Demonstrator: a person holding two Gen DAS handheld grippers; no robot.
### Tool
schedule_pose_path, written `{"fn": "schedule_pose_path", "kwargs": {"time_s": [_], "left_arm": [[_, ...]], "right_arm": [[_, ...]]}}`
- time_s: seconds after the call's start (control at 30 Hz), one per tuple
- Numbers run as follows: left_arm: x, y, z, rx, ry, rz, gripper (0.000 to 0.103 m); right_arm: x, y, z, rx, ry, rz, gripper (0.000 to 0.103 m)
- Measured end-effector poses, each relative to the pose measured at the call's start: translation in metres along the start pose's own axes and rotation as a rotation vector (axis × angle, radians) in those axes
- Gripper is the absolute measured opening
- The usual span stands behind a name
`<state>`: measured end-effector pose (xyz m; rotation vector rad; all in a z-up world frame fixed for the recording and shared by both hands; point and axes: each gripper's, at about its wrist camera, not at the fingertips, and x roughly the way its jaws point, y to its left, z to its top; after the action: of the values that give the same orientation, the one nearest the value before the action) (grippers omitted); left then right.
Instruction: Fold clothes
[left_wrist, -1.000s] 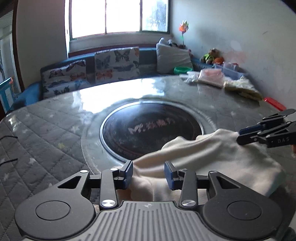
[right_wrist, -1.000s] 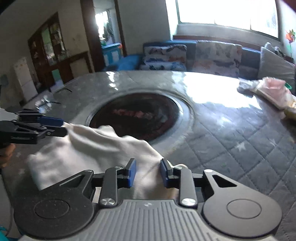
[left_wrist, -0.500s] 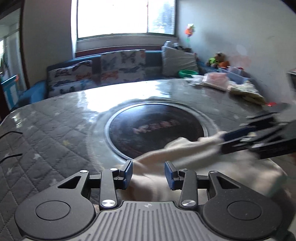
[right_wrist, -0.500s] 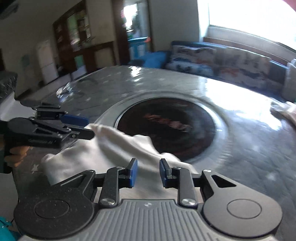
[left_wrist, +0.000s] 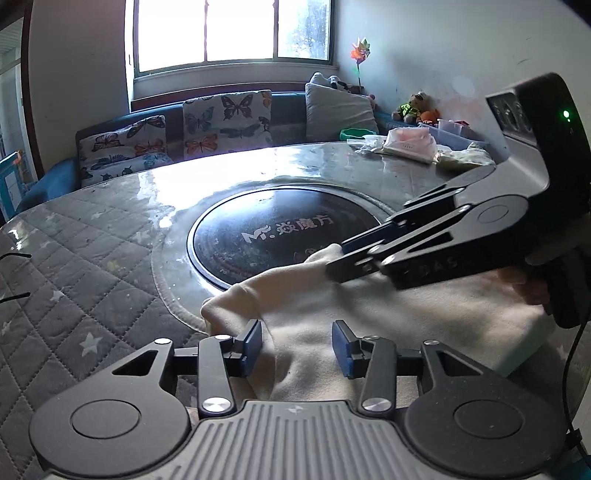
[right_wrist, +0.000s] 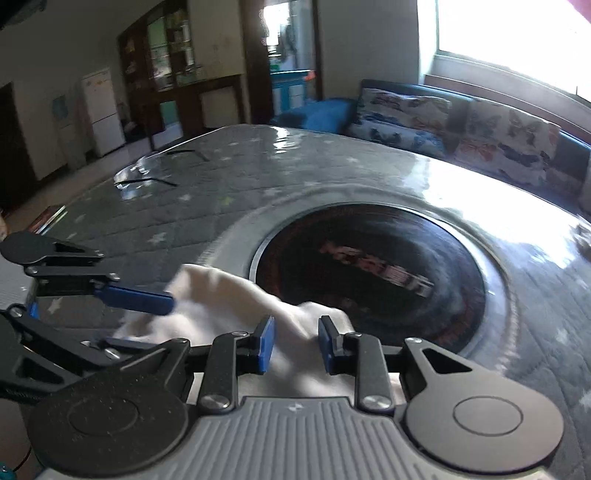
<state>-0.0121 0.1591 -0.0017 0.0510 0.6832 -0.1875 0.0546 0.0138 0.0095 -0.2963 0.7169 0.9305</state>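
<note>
Soft, matt cream cloth garment (left_wrist: 388, 306) lies on a glossy, clear-covered quilted grey tabletop (left_wrist: 92, 258) beside a shiny dark glass disc (left_wrist: 280, 236).

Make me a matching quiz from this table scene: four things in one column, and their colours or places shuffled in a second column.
Things:
1. garment
2. round inset plate
3. butterfly cushions
4. pinwheel

Descriptions:
A. on the sofa under the window
B. cream, lying at the table's near edge
C. dark, with white lettering, in the table's middle
D. standing by the far wall corner

Pairs: 1-B, 2-C, 3-A, 4-D
</note>
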Motion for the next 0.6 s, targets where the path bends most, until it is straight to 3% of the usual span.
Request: {"fn": "schedule_pose_path", "kwargs": {"time_s": [0.23, 0.4, 0.6], "left_arm": [[-0.004, 0.009, 0.000, -0.029, -0.001, 0.018, 0.049], [-0.015, 0.012, 0.002, -0.055, -0.033, 0.032, 0.048], [-0.014, 0.005, 0.001, -0.060, -0.034, -0.016, 0.046]], "right_arm": [[0.014, -0.001, 0.008, 0.021, 0.011, -0.010, 0.030], [-0.016, -0.001, 0.003, -0.018, -0.003, 0.022, 0.030], [-0.050, 0.007, -0.020, -0.028, 0.014, 0.079, 0.030]]}}
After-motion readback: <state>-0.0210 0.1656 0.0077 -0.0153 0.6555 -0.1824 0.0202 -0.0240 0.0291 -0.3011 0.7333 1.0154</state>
